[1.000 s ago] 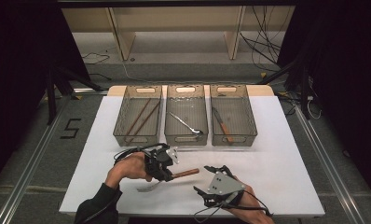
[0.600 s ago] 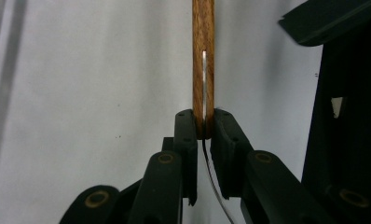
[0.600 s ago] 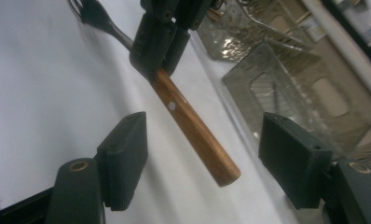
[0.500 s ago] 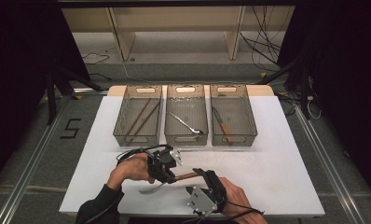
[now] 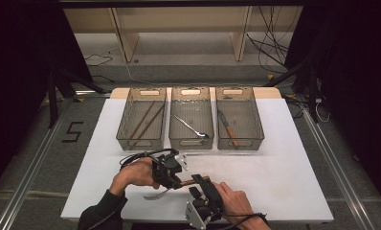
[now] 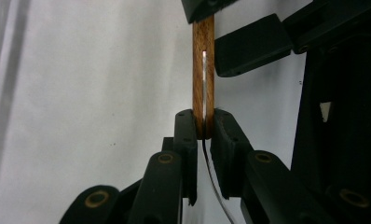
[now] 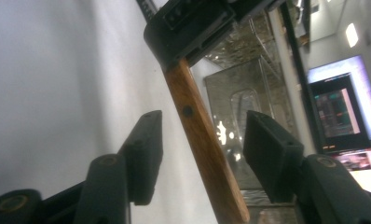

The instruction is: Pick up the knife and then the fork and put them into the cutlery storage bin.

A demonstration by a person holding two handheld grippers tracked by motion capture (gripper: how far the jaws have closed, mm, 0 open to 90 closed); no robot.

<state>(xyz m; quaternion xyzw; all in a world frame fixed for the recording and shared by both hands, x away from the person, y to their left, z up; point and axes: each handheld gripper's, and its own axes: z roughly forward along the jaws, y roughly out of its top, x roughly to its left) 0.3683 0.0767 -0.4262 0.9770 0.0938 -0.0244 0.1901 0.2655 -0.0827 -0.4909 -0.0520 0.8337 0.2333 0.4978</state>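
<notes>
Near the bottom edge of the high view, a person's two forearms reach onto a white tabletop. The right hand-held gripper sits lowest, at bottom centre; its jaws have just been closing and now stand either side of a wooden handle without the pads pressing on it, as the right gripper view shows with a clear gap on both sides of the wood.

Just above and to the left, the left hand-held gripper is clenched on the same wood-handled utensil, gripping the handle where it meets the metal shank. The utensil lies roughly level, its handle pointing right toward the other gripper and its pale metal end toward the lower left, close over the tabletop.

It looks light and stiff. The wood should give the pads good purchase, while the thin polished metal would likely slip, so the handle's free end is the sensible place for a second hold.

Farther up, across the middle of the frame, three clear bins stand side by side: the left bin holds chopsticks, the middle bin a metal spoon, the right bin a wood-handled knife. Beyond them, at the top, wooden shelving and cables sit on the floor.
</notes>
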